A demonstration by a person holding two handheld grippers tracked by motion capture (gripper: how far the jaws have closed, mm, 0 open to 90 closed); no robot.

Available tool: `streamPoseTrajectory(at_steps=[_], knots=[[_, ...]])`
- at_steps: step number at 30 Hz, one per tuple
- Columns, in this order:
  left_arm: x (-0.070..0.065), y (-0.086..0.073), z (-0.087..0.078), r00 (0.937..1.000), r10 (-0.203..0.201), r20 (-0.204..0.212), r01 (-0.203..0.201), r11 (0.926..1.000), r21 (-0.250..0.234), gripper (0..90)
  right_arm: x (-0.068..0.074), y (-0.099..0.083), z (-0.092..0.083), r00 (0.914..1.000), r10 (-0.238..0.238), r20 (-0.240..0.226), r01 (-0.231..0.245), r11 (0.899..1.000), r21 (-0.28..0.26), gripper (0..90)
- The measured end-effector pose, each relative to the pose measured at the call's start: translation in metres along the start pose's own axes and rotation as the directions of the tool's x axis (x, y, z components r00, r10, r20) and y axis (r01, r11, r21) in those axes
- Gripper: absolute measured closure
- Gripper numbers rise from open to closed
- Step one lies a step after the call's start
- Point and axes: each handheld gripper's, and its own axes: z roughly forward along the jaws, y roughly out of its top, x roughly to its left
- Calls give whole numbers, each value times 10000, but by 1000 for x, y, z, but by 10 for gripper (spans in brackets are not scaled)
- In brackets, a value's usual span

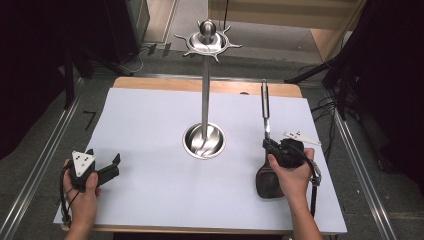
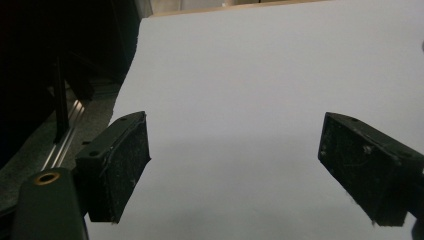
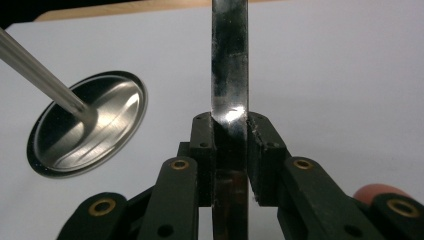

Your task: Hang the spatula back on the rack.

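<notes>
A steel utensil stand rises from a round dished base (image 1: 203,141) at the middle of the white sheet (image 1: 150,120), and its pole ends in a hooked crown (image 1: 207,41). My right gripper (image 1: 272,145) is shut on the flat handle of a metal utensil (image 1: 265,107), whose dark broad head (image 1: 267,181) lies beside the hand. In the right gripper view the pads clamp the handle (image 3: 229,60), with the stand's base (image 3: 90,130) to the left. My left gripper (image 1: 112,167) rests open near the sheet's front left corner, and nothing is between its fingers (image 2: 120,165).
The wooden table edge (image 1: 200,84) shows behind the sheet. Metal rails (image 1: 45,155) run along both sides of the table. Dark stands and cables (image 1: 330,75) stand on the floor at the back right.
</notes>
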Motion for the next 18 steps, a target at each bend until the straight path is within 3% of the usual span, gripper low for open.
streamPoseTrajectory(at_steps=[6,18], knots=[[0,0,0,10000,-18,25,18,10000,-21,139,2,-1,-6,9977,-330,-584,286,9968,-749,768],[1,0,0,10000,-69,32,69,10000,-21,139,12,0,-15,9913,-856,-1004,695,9856,-1545,769]])
